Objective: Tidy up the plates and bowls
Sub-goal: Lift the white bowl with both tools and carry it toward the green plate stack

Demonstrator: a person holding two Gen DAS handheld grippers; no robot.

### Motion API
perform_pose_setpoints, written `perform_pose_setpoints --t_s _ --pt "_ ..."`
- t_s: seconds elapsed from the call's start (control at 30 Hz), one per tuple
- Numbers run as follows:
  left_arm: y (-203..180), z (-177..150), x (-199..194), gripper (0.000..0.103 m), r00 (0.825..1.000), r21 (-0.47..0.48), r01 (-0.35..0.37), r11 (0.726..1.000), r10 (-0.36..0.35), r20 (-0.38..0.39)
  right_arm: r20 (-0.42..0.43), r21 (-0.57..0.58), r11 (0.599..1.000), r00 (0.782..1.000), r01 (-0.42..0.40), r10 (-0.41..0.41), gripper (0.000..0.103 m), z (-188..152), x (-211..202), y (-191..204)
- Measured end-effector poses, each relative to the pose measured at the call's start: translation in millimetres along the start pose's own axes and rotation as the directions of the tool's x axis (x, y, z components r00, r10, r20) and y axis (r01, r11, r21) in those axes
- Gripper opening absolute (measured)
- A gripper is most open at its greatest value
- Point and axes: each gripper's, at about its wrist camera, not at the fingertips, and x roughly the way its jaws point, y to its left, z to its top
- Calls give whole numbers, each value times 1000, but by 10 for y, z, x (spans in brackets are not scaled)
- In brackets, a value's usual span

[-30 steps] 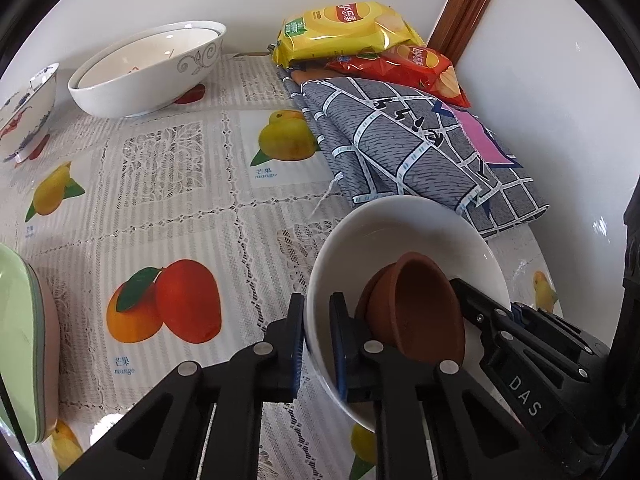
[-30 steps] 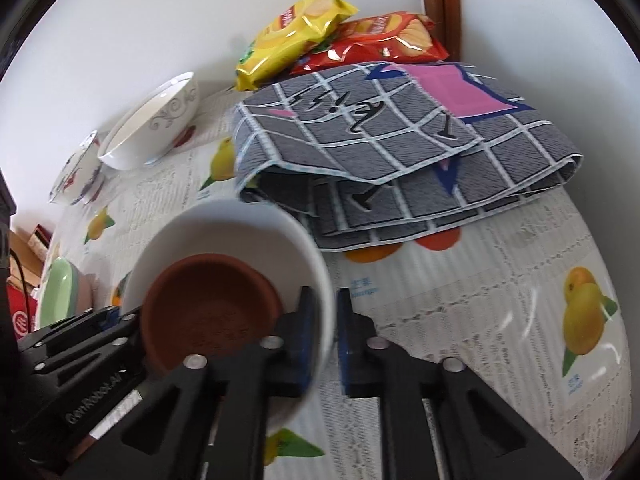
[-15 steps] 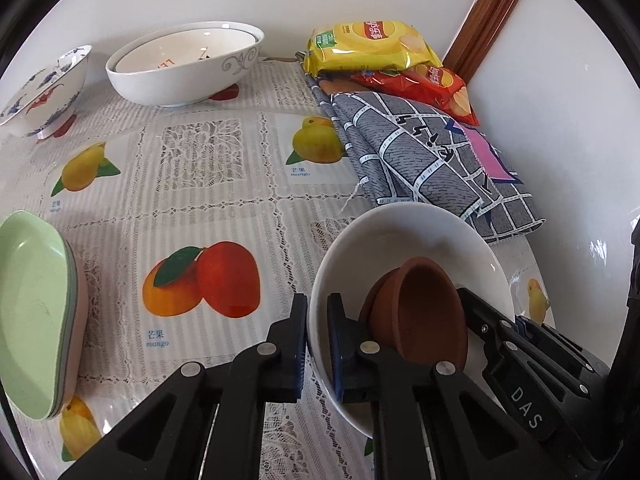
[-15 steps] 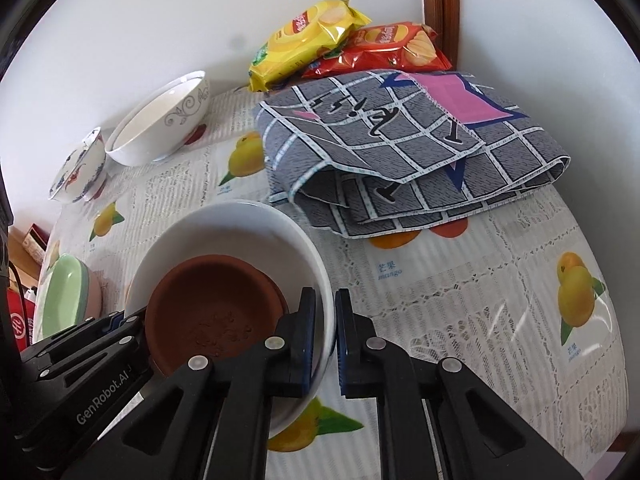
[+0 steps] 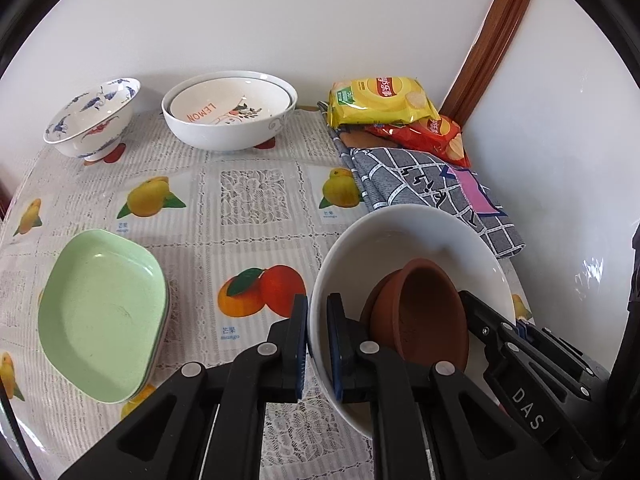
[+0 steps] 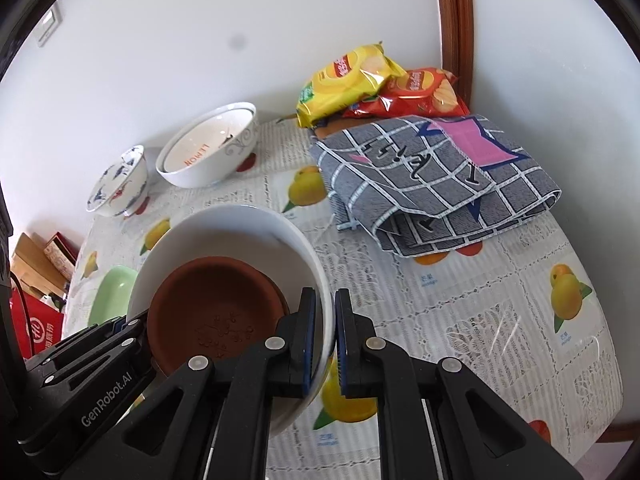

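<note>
The white bowl point(image 5: 404, 240) hangs above the fruit-print tablecloth point(image 5: 248, 200), carried by both tools at once: the left gripper point(image 5: 317, 344) pinches its near-left rim and the right gripper point(image 6: 325, 336) pinches the opposite rim, each pair of blue pads point(image 6: 309, 332) pressed tight on the wall. Brown clay saucers point(image 5: 420, 312) sit nested inside it, tipped toward the left gripper's side.

Compared with a second ago, the bowl rides higher and much more of the table shows beneath it. The stacked green dishes point(image 5: 100, 320), then only a sliver at the left edge, are now fully in view, as is the blue-patterned bowl point(image 5: 94, 116). The large white bowl point(image 5: 230, 120) with a "LEMON" dish nested inside now reveals its lettering.

The white bowl's lower rim is hidden behind the gripper arms, and how many saucers are stacked is hard to tell. The folded grey checked cloth point(image 6: 436, 176) covers the lower ends of the yellow chip bag point(image 6: 348, 80) and red chip bag point(image 6: 416, 94). Boxes point(image 6: 36, 280) off the table's edge are cut off.
</note>
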Motion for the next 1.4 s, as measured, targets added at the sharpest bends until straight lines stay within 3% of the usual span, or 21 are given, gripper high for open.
perform_pose_setpoints --t_s 0.6,1.4 --pt "545 32 -474 10 998 -39 -24 999 27 60 42 -57 997 998 -50 52 10 25 -259 677" --pt "1183 37 -692 10 993 -95 -76 993 84 84 40 -138 986 994 -95 101 9 -4 -198 1388"
